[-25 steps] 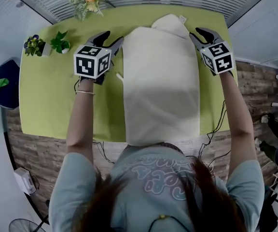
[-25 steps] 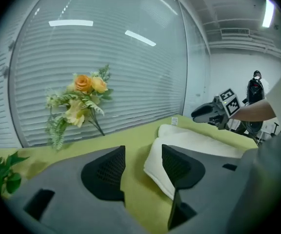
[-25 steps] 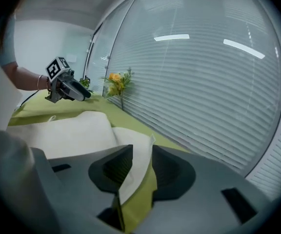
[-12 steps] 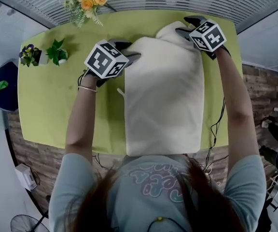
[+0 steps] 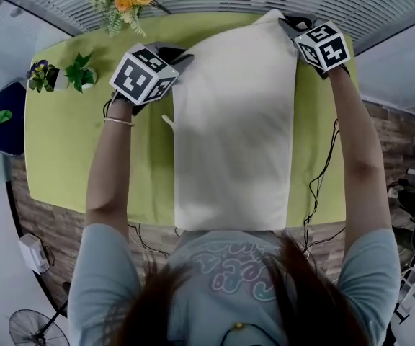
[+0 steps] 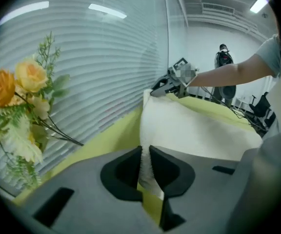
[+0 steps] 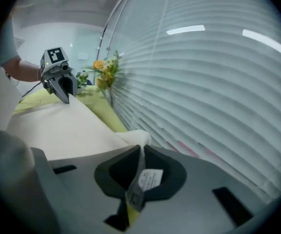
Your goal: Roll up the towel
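Observation:
A cream towel (image 5: 233, 128) lies lengthwise on the green table (image 5: 85, 150), its near end hanging over the front edge. My left gripper (image 5: 181, 58) pinches the towel's far left corner (image 6: 148, 172); its jaws have just closed on the cloth. My right gripper (image 5: 288, 24) has just closed on the far right corner (image 7: 136, 165), where a white care label (image 7: 149, 179) shows between the jaws. The far edge of the towel (image 6: 189, 126) is stretched taut between the two grippers and lifted a little off the table.
A vase of yellow and orange flowers (image 5: 126, 0) stands at the table's far left edge, close to my left gripper (image 6: 145, 169). Two small potted plants (image 5: 63, 74) sit at the left end. Window blinds (image 7: 204, 82) run right behind the table. A person (image 6: 224, 62) stands in the room's background.
Both grippers moved in from beside the towel to its far corners and shut on them. The bunched far end of the towel is now pulled out flat and straight.

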Demonstrator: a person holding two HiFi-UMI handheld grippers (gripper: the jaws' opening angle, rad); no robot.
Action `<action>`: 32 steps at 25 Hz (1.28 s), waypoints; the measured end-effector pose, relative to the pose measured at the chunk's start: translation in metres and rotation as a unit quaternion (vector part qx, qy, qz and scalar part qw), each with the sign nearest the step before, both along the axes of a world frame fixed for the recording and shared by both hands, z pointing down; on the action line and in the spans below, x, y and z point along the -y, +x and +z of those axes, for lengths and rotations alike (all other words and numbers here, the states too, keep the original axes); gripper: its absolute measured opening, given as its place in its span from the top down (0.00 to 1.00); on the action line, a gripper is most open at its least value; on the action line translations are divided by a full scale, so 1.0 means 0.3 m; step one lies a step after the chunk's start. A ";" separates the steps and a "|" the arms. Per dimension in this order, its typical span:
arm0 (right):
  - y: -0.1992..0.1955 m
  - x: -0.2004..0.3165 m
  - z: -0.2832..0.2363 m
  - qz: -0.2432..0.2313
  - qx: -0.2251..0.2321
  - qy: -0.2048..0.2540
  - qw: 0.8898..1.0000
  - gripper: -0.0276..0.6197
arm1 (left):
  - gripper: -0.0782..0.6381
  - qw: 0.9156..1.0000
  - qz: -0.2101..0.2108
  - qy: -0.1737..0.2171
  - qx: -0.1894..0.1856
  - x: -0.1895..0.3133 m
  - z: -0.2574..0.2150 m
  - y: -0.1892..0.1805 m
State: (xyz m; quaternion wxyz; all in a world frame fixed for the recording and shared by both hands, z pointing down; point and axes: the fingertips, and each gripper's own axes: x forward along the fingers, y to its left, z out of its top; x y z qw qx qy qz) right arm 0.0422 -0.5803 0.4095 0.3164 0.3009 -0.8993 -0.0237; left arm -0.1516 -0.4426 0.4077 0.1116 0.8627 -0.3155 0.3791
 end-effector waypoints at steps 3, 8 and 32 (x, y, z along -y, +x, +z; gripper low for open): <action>0.062 0.065 -0.047 0.047 0.013 0.028 0.998 0.92 | 0.84 0.999 -0.025 0.029 -0.033 0.049 -0.061 0.012; 0.093 -0.006 0.045 0.032 -0.024 0.027 0.999 0.92 | 0.69 0.996 0.087 -0.006 -0.036 -0.149 0.033 0.123; 0.137 -0.288 0.009 -0.040 -0.008 0.075 0.996 0.92 | 0.85 0.999 0.026 -0.027 -0.026 0.202 0.058 0.214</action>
